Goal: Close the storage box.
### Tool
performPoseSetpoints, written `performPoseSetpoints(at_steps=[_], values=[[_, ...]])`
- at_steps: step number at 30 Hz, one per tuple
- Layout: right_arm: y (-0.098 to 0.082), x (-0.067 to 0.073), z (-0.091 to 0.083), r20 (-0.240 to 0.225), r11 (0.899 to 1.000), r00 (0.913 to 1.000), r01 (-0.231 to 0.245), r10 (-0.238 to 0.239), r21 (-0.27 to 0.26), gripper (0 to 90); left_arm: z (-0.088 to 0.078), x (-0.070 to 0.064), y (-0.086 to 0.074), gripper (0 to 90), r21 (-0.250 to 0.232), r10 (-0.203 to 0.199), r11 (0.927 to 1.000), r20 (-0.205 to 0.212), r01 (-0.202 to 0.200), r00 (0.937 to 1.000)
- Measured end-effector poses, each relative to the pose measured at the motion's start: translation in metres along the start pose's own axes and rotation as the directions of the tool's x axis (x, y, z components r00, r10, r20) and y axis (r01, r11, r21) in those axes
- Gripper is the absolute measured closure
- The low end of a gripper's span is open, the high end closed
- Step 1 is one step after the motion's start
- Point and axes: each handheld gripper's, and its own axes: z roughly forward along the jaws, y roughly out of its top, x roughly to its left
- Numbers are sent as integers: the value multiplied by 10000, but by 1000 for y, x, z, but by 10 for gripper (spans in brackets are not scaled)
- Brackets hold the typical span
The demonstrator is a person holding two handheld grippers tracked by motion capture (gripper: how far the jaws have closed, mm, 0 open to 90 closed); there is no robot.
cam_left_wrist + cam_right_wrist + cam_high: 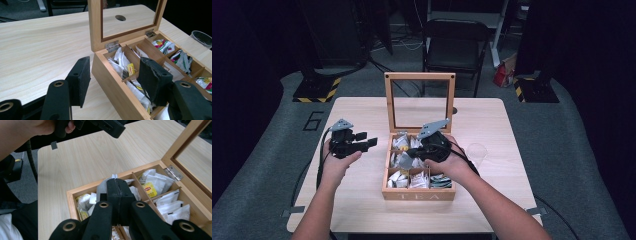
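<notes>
A pale wooden desk point(362, 205) stands in a dark room, with an open tea box point(418, 192) at centre frame. The right claw point(117, 192) hangs over the box's middle compartments, jaws pressed together; whether they pinch the grey-white tea bag point(101, 188) just behind them I cannot tell. The left claw point(112, 75), jaws apart and empty, waits at the box's left wall, so the right is nearer.
</notes>
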Motion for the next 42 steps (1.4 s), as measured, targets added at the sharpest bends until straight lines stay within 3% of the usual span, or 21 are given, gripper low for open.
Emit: performPoseSetpoints(at_steps=[14,27,42], values=[[-13,-20,-33,873,9988,9951,-453,467,-179,900,0,0,0,430,44,-13,10000,-60,14,10000],[-26,-36,-67,1614,9952,9825,-860,926,-473,900,0,1,-1,430,80,1,10000,-69,0,10000],[-38,-50,-98,2298,9927,9666,-1004,1131,-660,900,-3,2,-1,430,-21,-74,10000,-110,73,9999]])
